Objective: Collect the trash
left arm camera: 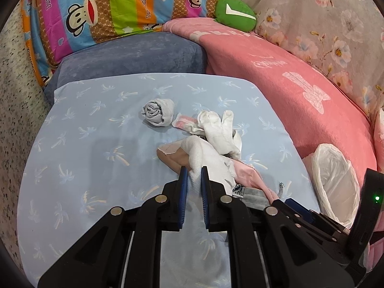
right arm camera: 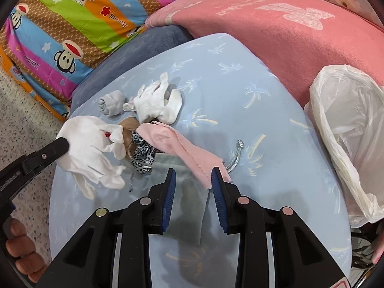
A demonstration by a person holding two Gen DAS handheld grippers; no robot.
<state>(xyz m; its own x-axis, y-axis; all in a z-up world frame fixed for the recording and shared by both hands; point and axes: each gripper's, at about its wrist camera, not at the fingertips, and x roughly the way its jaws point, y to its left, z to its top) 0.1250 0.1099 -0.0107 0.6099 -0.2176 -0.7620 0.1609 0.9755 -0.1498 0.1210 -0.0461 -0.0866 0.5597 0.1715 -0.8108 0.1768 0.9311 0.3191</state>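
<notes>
My left gripper (left arm camera: 194, 171) is shut on a white glove (left arm camera: 208, 158); the right wrist view shows the glove (right arm camera: 88, 144) hanging from it at the left. A pile lies on the light blue cushion (left arm camera: 96, 148): a rolled grey sock (left arm camera: 158, 111), white socks (left arm camera: 220, 129), a tan piece (left arm camera: 171, 157), a pink cloth (right arm camera: 177, 147), a leopard-print piece (right arm camera: 141, 150) and a grey pouch (right arm camera: 189, 192) with a silver cord (right arm camera: 236, 154). My right gripper (right arm camera: 193, 176) is open above the grey pouch and the pink cloth's edge. A white plastic bag (right arm camera: 348, 129) stands open at the right.
A pink blanket (left arm camera: 300, 100) lies behind the cushion. A striped cartoon quilt (left arm camera: 108, 9), a green plush (left arm camera: 234, 12) and a floral cover (left arm camera: 324, 24) are at the back. A dark blue cushion (left arm camera: 134, 55) sits under the light blue one. Speckled floor (right arm camera: 31, 144) is at the left.
</notes>
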